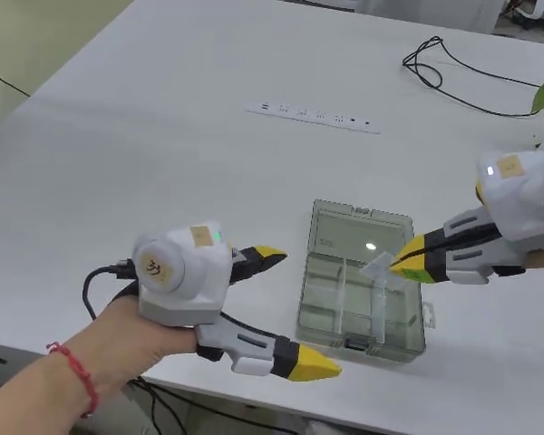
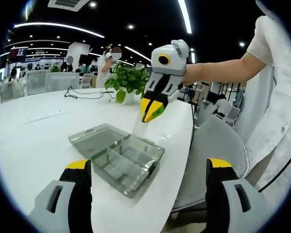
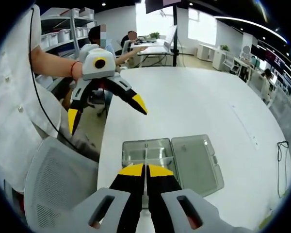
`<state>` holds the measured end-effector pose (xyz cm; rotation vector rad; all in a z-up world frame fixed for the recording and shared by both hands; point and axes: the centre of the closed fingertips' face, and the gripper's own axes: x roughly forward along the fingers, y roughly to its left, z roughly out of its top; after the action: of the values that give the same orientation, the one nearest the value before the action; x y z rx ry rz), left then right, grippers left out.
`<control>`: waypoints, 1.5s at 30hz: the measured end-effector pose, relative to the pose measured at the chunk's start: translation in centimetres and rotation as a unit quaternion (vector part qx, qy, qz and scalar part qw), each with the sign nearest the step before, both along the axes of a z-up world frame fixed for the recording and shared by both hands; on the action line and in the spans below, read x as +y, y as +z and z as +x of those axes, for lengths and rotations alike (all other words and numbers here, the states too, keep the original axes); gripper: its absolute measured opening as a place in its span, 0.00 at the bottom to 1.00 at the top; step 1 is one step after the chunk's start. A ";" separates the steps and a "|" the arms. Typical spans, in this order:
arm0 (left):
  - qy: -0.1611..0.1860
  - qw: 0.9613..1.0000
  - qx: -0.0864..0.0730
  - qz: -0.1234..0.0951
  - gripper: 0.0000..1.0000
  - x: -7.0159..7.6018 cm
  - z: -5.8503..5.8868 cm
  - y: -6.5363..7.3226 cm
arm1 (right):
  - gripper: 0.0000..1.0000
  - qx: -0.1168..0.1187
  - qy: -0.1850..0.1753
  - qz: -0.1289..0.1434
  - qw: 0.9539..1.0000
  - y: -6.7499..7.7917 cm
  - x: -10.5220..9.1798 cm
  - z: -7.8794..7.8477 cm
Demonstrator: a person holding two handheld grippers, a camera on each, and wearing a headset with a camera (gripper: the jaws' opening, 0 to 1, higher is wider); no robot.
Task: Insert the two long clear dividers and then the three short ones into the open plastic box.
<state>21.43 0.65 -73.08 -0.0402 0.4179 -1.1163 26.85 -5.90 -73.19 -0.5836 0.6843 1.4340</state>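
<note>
The box (image 1: 361, 339) is clear, faintly smoky plastic, rectangular with rounded corners. It sits near the front edge of the matte white table (image 1: 163, 136). Its hinged lid (image 1: 358, 231) lies flat behind it. Thin clear walls already stand inside the box, running front to back and splitting it into compartments. How many there are is hard to tell through the glare.

The right gripper (image 1: 408, 264) has its yellow-tipped black jaws pressed together on a small clear divider (image 1: 379, 268). The divider hangs tilted just above the box's right half. In the right gripper view it shows as a pale sliver between the closed jaws.

The left gripper (image 1: 291, 308) is a white moulded shell with yellow tips on its jaws. The jaws are spread wide with nothing between them. It hovers just left of the box, carried by a hand (image 1: 134, 337). A round tan sticker (image 1: 154, 268) on its housing carries dark figures that may read "33".

Farther back lie a flat white power strip (image 1: 313, 116) and a looped black cable (image 1: 440, 65). A leafy green plant (image 2: 127, 81) stands at the table's far end.
</note>
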 end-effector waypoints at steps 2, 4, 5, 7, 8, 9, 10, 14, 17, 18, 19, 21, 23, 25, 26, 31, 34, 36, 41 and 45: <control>0.000 1.000 0.001 0.001 1.00 0.1 0.0 0.0 | 0.03 0.000 -0.001 0.002 1.000 -0.4 0.2 -0.1; 0.001 1.000 0.001 0.000 1.00 0.1 0.0 -0.1 | 0.03 0.003 -0.004 0.004 1.000 -0.6 0.4 -0.1; 0.002 1.000 0.003 -0.001 1.00 0.2 0.0 -0.1 | 0.03 0.005 -0.004 0.003 1.000 -0.9 0.4 -0.2; 0.003 1.000 0.003 0.001 1.00 0.2 0.0 -0.1 | 0.03 0.006 -0.005 0.001 1.000 -1.2 0.3 -0.2; 0.003 1.000 0.004 0.001 1.00 0.2 0.0 -0.2 | 0.03 0.008 -0.005 0.000 1.000 -1.4 0.2 -0.1; 0.004 1.000 0.005 0.000 1.00 0.2 0.0 -0.2 | 0.03 0.009 -0.005 0.000 1.000 -1.5 0.2 -0.1; 0.004 1.000 0.005 -0.001 1.00 0.2 0.0 -0.1 | 0.03 0.008 -0.004 0.000 1.000 -1.5 0.2 -0.2; 0.007 1.000 0.007 -0.004 1.00 0.2 0.0 -0.1 | 0.03 0.010 -0.005 0.000 1.000 -1.7 0.3 -0.3; 0.007 1.000 0.007 -0.006 1.00 0.1 0.0 0.0 | 0.03 0.012 -0.006 -0.001 1.000 -1.9 0.4 -0.4; 0.007 1.000 0.007 -0.006 1.00 0.1 0.0 0.1 | 0.03 0.011 -0.005 -0.002 1.000 -2.0 0.4 -0.4; 0.007 1.000 0.008 -0.007 1.00 0.1 0.0 0.1 | 0.03 0.013 -0.005 -0.003 1.000 -2.1 0.4 -0.5; 0.007 1.000 0.008 -0.005 1.00 0.2 0.1 0.0 | 0.03 0.010 -0.004 -0.004 1.000 -2.2 0.4 -0.5; 0.008 1.000 0.010 -0.006 1.00 0.2 0.1 0.0 | 0.03 0.008 -0.001 -0.007 1.000 -2.4 0.4 -0.5; 0.007 1.000 0.011 -0.006 1.00 0.2 0.0 -0.1 | 0.03 0.005 0.002 -0.005 1.000 -2.4 0.5 -0.6; 0.006 1.000 0.011 -0.006 1.00 0.2 0.0 -0.1 | 0.03 0.002 0.005 -0.006 1.000 -2.5 0.5 -0.6; 0.007 1.000 0.013 -0.005 1.00 0.2 0.1 -0.2 | 0.02 -0.013 0.028 -0.008 0.999 -2.7 1.0 -1.0; 0.007 1.000 0.014 -0.007 1.00 0.1 0.2 -0.2 | 0.02 -0.017 0.034 -0.010 0.999 -2.8 1.1 -1.0; 0.007 1.000 0.015 -0.007 1.00 0.0 0.3 -0.2 | 0.02 -0.016 0.035 -0.009 0.999 -2.9 1.1 -0.9; 0.005 1.000 0.015 -0.007 1.00 -0.1 0.4 -0.2 | 0.02 -0.018 0.042 -0.009 0.999 -3.3 1.1 -0.6; 0.002 1.000 0.015 -0.006 1.00 -0.2 0.4 -0.3 | 0.02 -0.017 0.042 -0.011 0.999 -3.7 1.1 -0.1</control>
<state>21.81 0.49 -73.39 -0.0689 0.4381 -1.1149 26.77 -4.82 -76.87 -0.6585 0.6550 1.4934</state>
